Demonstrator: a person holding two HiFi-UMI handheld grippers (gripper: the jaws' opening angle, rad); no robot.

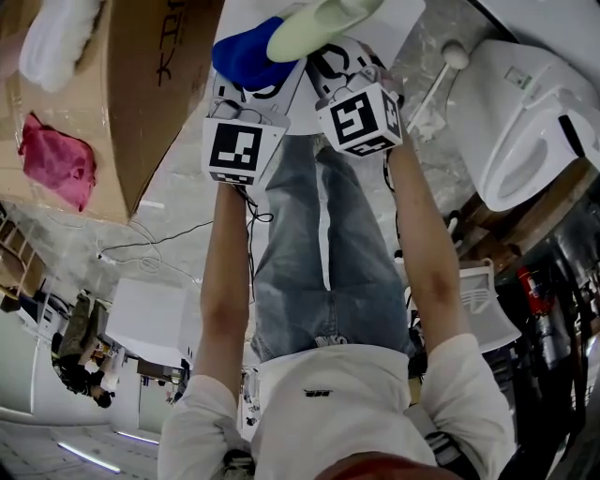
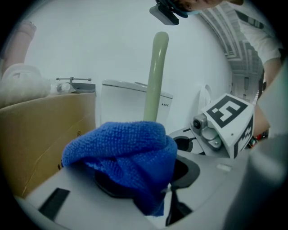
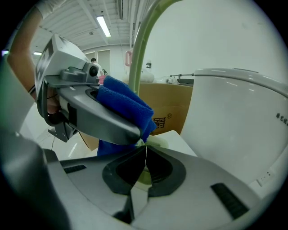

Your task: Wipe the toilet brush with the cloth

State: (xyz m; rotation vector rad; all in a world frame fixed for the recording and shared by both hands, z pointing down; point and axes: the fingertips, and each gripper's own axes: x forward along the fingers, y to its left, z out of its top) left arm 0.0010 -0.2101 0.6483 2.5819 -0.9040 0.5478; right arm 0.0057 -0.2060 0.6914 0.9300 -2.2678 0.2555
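A pale green toilet brush handle (image 2: 156, 76) stands upright in front of me; in the right gripper view it curves up as a green bar (image 3: 138, 54). My right gripper (image 3: 145, 155) is shut on the handle's lower part, and green shows through its jaws. A blue cloth (image 2: 123, 152) lies bunched over my left gripper (image 2: 148, 188) and against the handle. The left jaws stand apart under it, their pads hidden. In the head view the blue cloth (image 1: 246, 56) and the brush (image 1: 319, 28) sit just past both marker cubes, with the left gripper (image 1: 248, 82) beside the right gripper (image 1: 339, 67).
A white toilet (image 1: 525, 122) stands at the right, with a white brush (image 1: 441, 75) on the floor next to it. A large cardboard box (image 1: 141, 84) at the left holds a pink cloth (image 1: 58, 159) and a white fluffy item (image 1: 56, 42). Cables (image 1: 159, 248) trail across the floor.
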